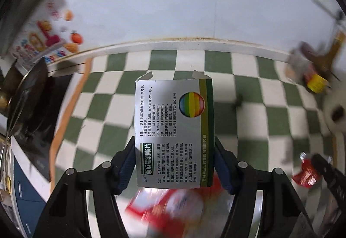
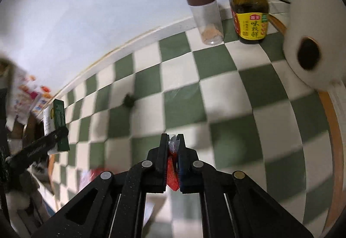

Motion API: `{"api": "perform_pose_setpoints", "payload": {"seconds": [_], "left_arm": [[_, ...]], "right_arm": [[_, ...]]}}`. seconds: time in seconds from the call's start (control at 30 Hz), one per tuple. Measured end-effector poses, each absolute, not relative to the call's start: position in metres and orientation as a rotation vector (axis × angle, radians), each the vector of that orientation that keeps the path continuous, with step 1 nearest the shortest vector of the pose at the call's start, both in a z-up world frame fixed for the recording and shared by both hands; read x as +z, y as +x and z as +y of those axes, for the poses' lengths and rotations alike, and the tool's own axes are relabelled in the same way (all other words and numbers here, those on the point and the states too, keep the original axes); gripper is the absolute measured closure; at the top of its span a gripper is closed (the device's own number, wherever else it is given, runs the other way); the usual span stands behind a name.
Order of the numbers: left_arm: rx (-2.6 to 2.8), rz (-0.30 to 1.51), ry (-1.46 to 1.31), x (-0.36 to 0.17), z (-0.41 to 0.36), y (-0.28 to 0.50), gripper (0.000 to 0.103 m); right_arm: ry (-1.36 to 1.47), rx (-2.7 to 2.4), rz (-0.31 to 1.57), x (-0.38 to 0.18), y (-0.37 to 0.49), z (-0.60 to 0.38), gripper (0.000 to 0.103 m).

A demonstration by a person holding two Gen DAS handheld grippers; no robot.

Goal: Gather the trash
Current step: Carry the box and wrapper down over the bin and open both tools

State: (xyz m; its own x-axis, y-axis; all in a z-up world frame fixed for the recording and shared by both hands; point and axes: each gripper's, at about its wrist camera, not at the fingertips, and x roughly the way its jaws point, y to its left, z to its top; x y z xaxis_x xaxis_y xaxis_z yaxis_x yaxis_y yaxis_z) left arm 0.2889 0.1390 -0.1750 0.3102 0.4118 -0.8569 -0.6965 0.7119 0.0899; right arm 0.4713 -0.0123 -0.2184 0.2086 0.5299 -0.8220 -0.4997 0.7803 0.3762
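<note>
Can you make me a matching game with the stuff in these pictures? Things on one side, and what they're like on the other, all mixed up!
Things:
1. box
2. red wrapper
3. jar
4. bottle

What they're like:
A. standing on the checked cloth, with a yellow label
B. pinched thin in the right gripper
C. see-through, brown lid, a little powder at the bottom
D. held by its sides in the left gripper, flaps open on top

Pairs: 1-D, 2-B, 3-C, 4-A
</note>
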Motion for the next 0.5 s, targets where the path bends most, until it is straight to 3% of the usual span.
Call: {"api": "perform_pose_setpoints", "payload": {"seconds": [0.27, 0.5], "left_arm": [[0.636, 0.974, -0.341, -0.169, 0.078, 0.143, 0.041], [0.516, 1.097, -0.412, -0.215, 0.021, 0.045, 0.041]], "right_arm": [[0.03, 0.734, 1.092, -0.182, 0.304, -0.089, 0.096], [-0.009, 0.716, 1.211, -0.219, 0.172, -0.152, 0.096]]}}
